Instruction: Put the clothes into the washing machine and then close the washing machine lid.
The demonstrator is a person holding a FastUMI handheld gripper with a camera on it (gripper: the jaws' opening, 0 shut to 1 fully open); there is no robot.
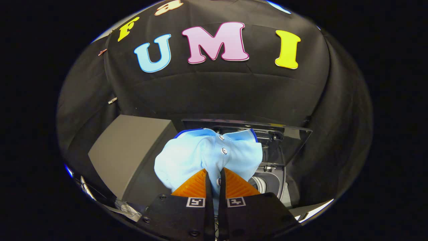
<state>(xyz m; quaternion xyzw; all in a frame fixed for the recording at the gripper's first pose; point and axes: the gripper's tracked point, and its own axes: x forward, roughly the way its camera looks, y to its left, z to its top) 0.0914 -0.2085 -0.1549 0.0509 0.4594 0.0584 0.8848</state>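
Observation:
A light blue polo shirt (207,155) with a dark blue collar edge and white buttons hangs bunched between my fingers. My gripper (214,174) is shut on the shirt's fabric, both fingers pressing a fold of it. Beyond and below the shirt stands the washing machine (274,182), its round drum opening partly visible to the right of the fingers. The machine's lid (287,140) is raised, standing upright behind the shirt. The shirt hides most of the opening.
A grey box-like block (130,150) stands to the left of the washing machine. Black cloth walls close in the booth behind and on both sides.

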